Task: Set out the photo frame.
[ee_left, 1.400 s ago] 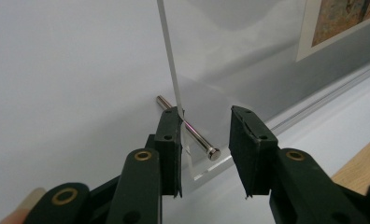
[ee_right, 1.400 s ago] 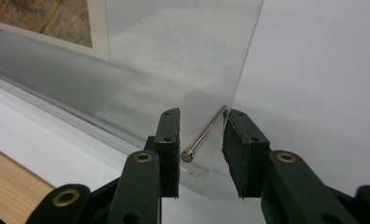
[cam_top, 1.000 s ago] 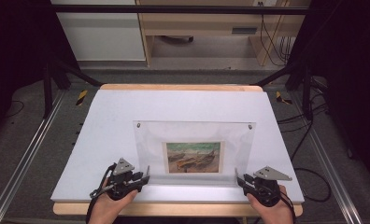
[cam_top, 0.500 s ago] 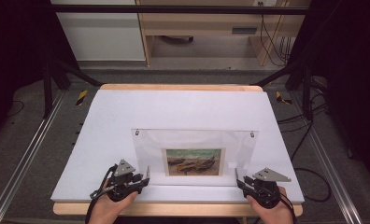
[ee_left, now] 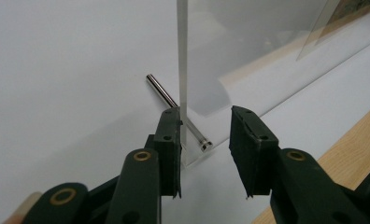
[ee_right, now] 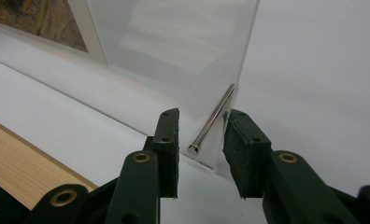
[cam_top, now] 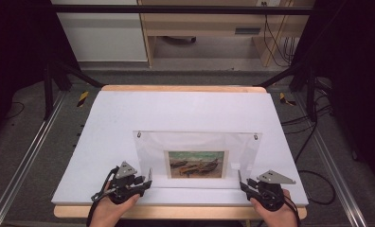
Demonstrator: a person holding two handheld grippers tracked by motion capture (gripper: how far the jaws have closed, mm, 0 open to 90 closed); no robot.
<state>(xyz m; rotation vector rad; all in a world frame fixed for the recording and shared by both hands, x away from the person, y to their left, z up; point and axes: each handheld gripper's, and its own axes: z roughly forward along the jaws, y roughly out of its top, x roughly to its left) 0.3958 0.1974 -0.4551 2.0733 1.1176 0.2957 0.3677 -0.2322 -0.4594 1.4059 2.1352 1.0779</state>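
Clear picture frame point(cam_top: 197, 156) standing upright near the front edge of the white table point(cam_top: 185, 111), a gripper at each lower corner.

Left gripper point(cam_top: 147, 181) at frame's near-left corner, right gripper point(cam_top: 240, 182) at near-right corner; both hands low at table's near edge. Left gripper view: frame edge point(ee_left: 182, 70) sits btwn the jaws, just beside the left pad, right pad well clear, so released, not squeezing; left jaws have just been opening, frame btwn them. Metal pin point(ee_left: 176, 111) runs thru the corner. Right gripper view: corner and pin point(ee_right: 213, 117) lie btwn the jaws w/ gaps both sides, also released. Painting print point(cam_top: 196, 164) inside frame, mid-bottom.
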